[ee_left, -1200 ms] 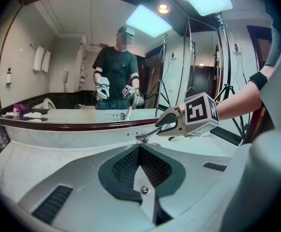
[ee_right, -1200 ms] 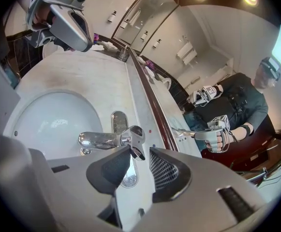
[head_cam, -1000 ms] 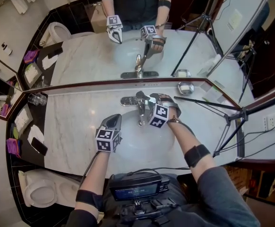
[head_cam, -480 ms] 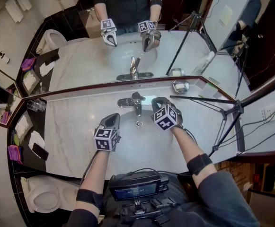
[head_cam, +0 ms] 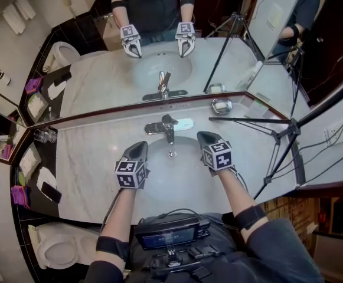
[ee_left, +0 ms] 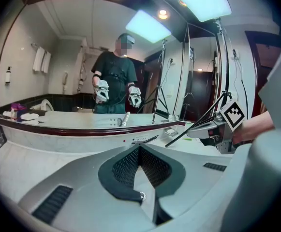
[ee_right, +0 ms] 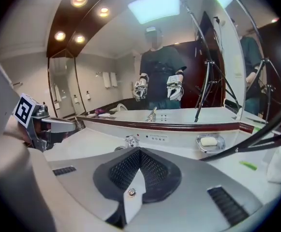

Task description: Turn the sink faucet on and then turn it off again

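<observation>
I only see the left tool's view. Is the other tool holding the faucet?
Observer: No. The right tool is off the faucet, out to its right.
Operator: Is it open?
Observer: Its own view shows the jaws together, with nothing between them.
Operator: What's way over on my left?
Observer: A phone lies far left of the basin.

Bright ceiling downlights, sharp focus, fisheye-warped edges.
</observation>
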{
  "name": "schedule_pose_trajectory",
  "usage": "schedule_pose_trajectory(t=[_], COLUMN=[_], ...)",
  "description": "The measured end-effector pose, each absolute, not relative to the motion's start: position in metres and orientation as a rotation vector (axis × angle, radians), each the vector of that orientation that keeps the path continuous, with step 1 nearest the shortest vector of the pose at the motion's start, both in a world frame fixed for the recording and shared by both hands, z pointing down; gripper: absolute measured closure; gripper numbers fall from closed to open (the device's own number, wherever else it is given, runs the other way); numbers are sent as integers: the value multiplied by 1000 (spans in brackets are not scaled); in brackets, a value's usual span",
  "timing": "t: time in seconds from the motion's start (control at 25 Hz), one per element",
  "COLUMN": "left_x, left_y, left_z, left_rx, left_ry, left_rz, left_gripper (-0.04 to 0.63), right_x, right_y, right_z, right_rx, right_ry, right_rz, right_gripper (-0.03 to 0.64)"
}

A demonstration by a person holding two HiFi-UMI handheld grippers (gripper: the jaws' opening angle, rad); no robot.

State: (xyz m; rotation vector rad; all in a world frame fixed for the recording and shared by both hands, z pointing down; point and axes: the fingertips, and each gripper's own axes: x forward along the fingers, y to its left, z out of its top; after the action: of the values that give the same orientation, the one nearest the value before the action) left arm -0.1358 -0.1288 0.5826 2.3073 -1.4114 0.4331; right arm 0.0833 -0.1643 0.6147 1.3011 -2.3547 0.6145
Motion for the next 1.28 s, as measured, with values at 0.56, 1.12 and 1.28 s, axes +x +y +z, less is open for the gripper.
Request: schedule_pose_trajectory(t=[0.56,1.12,1.28], left_x=[-126,-130,-131], left_y=[-127,-129,-132], left_z=[578,582,582], left_rx=[2369,2348,2344], left_ry=[-1416,-1416,-1419], left_rz=[484,485,478], left_gripper=[595,595,595], right_x=[90,80,62], right_y=[-147,-181,-195], right_z=[622,615,605], right_rx=[1339,1269,1169], right_ry=[-2370,-2303,-2277], right_rz=[700,339,196], right_gripper=[597,568,526])
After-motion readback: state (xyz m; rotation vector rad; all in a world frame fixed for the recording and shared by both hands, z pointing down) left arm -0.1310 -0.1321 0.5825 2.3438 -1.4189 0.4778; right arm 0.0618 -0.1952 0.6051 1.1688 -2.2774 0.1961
